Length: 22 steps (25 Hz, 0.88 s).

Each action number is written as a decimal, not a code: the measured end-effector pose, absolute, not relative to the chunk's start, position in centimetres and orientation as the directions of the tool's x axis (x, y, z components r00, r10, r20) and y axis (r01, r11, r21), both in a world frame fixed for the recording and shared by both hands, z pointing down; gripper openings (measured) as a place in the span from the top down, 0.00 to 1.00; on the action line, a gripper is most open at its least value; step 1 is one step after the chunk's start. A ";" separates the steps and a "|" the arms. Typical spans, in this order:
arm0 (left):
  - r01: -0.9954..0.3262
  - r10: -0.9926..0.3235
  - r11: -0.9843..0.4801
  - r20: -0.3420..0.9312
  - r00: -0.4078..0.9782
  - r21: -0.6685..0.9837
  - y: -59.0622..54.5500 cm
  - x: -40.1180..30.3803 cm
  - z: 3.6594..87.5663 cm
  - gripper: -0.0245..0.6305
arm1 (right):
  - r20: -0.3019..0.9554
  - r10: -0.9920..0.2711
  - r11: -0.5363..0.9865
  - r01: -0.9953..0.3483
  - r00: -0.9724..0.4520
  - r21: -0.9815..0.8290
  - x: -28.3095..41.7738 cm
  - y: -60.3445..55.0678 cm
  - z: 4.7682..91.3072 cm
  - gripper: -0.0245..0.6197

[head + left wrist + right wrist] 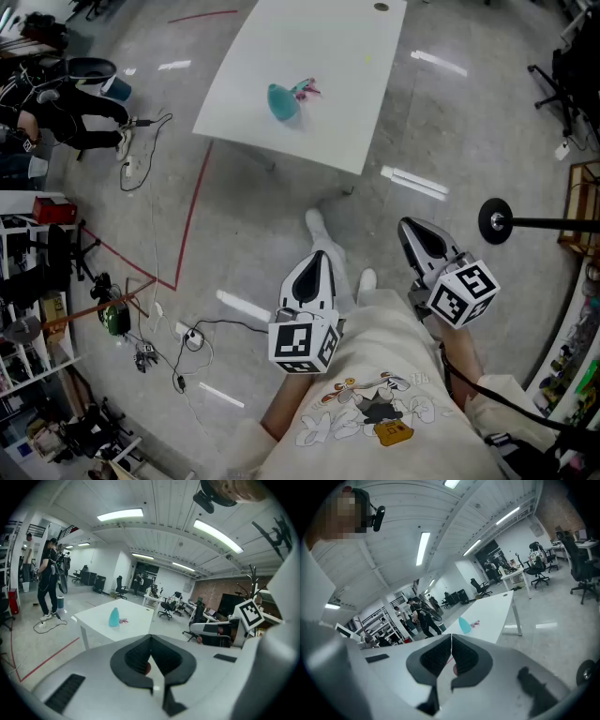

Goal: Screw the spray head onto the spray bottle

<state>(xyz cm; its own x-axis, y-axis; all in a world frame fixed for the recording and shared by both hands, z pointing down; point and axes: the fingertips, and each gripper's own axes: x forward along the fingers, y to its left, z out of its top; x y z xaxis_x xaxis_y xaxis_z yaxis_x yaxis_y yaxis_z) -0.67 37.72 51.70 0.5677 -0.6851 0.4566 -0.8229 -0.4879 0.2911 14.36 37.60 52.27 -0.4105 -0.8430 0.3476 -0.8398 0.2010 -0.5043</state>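
Floor (pixel 450 122) of grey polished concrete, crossed by red tape lines (pixel 192 220) and loose cables (pixel 192 337) at the left of the head view. White table (pixel 328 131) standing well ahead of the person, carrying two items near its middle. Cream cartoon-print shirt (pixel 375 412) of the person filling the lower edge of the head view. Left gripper (pixel 317 255) and right gripper (pixel 410 225) held side by side above the floor, well short of the table, both aimed toward it and tilted somewhat downward. Fingers (pixel 136 656) of the left gripper pressed fully together, gripping nothing; fingers (pixel 433 656) of the right gripper likewise closed tip to tip, gripping nothing. Teal spray bottle (pixel 281 101) standing upright on the table, well apart from both grippers. Pink spray head (pixel 306 90) lying on the table just beside the bottle, at its right in the head view, not screwed on.
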 end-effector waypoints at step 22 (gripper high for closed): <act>-0.668 -0.589 -0.738 0.393 0.706 0.094 -1.6 -5.3 55.7 0.56 | 0.391 -0.864 0.060 -0.837 -0.317 -0.545 9.3 5.4 50.6 0.95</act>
